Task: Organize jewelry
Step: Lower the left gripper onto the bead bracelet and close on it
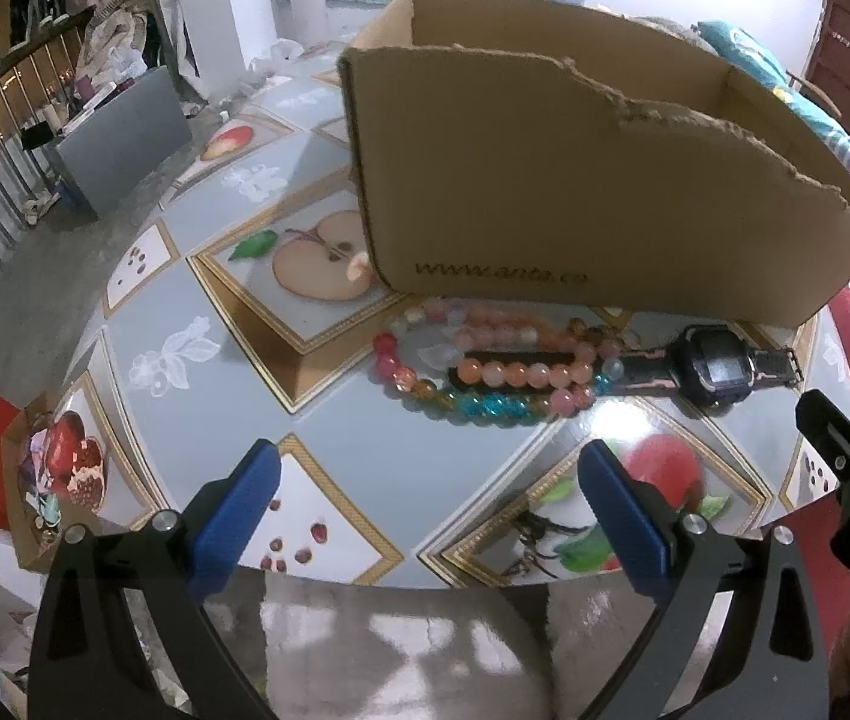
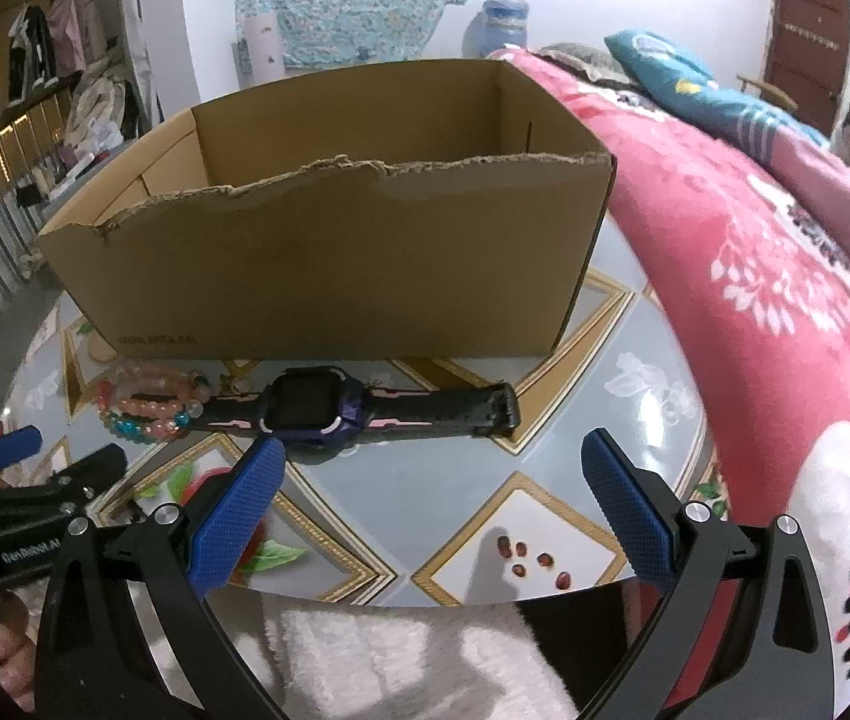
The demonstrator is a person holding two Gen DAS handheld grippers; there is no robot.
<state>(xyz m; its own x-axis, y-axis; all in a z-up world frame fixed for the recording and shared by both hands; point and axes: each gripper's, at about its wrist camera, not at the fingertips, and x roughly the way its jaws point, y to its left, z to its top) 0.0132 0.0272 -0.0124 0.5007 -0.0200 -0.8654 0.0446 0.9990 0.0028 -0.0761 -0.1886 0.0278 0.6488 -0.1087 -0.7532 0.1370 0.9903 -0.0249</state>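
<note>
From where I stand, the likeliest trouble is the tangle: the heap of glassy pink, orange and blue bead bracelets [image 1: 484, 369] lies right against one strap of the black and purple plastic wristwatch [image 2: 311, 411], and the strap end seems to run under the beads. A pull on either could drag the other along, or send a loose strand sliding over the glossy, fruit-patterned round table top [image 1: 365, 450]. Both pieces also lie just in front of the open brown cardboard box with a torn front edge [image 2: 329, 276], so a low lift might catch that ragged wall.

The left tongs [image 1: 425, 462] hang with their blue pads spread wide, nothing between them and touching nothing; the beads lie ahead of them, a little toward the right pad, with bare table between. The right tongs [image 2: 427, 456] are just as wide apart and empty; the watch lies straight ahead, its case just beyond the left pad tip, near but seemingly not in contact. I would judge neither pair has closed on anything yet, and the box ahead looks empty as far as its inside shows.
</note>
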